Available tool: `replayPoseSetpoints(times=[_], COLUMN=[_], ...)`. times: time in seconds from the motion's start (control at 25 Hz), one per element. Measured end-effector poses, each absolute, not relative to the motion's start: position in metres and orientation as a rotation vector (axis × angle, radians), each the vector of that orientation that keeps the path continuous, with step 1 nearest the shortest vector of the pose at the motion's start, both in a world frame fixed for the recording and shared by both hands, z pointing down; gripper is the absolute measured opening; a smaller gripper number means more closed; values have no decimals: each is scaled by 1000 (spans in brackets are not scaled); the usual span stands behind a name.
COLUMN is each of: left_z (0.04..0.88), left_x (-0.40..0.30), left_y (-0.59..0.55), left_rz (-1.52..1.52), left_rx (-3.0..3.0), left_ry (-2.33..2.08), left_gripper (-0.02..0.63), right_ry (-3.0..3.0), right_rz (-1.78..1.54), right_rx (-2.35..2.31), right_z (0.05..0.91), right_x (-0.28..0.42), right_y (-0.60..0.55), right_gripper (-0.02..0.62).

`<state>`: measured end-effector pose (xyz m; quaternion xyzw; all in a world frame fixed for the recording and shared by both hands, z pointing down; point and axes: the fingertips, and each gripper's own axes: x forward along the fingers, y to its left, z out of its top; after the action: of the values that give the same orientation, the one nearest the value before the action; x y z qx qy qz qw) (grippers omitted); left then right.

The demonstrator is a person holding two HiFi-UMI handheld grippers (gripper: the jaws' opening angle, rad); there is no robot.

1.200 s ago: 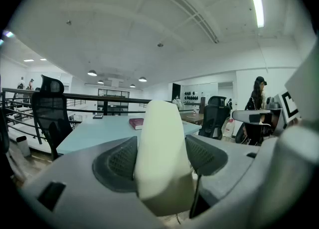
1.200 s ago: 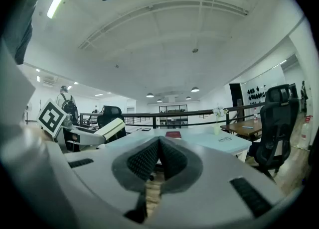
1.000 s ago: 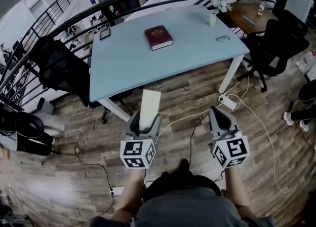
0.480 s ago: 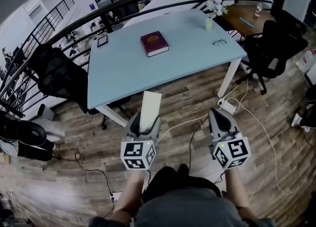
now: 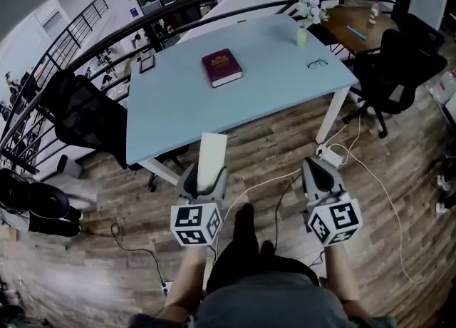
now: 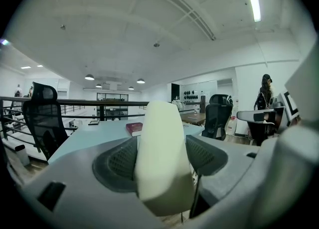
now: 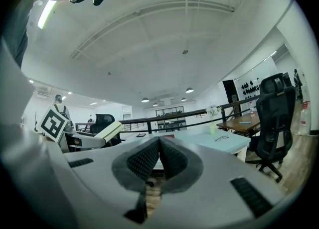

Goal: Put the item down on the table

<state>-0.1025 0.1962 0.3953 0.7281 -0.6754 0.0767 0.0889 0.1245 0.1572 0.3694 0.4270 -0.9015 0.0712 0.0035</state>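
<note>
Head view, left gripper: held low over the wooden floor, short of the table; its jaws pinch the lower end of a pale block.
Head view, pale block: long, flat and cream-coloured, it sticks out past the jaw tips toward the table. It is in the air and touches nothing else.
Head view, right gripper: level with the left one and well apart from it, over the floor, with nothing showing at its tip.
Head view, table: a light blue top on white legs. A dark red book lies near the middle, glasses lie toward the right edge, and a small vase of flowers stands at the far right corner.
Head view, surroundings: a black office chair is at the table's left and another chair at its right; cables run across the floor.
Left gripper view, jaws: both ribbed pads press against the pale block, which stands upright between them and fills the gap.
Left gripper view, background: the table edge and the book lie beyond the block.
Right gripper view, jaws: the right gripper has its pads pressed together with nothing between them.
Right gripper view, background: the table is ahead; at far left is the block, small and probably end-on.
</note>
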Motion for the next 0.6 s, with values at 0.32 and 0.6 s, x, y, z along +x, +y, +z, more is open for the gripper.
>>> replayPoseSetpoints(times=[0.32,0.6], left_z=[404,415], left_x=[-113,-131], left_y=[146,84], left_rz=[229,221], left_rx=[2175,2183], left_ry=[-1980,-1928], left_gripper=[310,310], right_ry=[-2794,-2752], right_rz=[235,243], right_rx=[1385,1439], right_z=[375,378], right_x=[119,105], right_y=[118,61], right_gripper=[3,3])
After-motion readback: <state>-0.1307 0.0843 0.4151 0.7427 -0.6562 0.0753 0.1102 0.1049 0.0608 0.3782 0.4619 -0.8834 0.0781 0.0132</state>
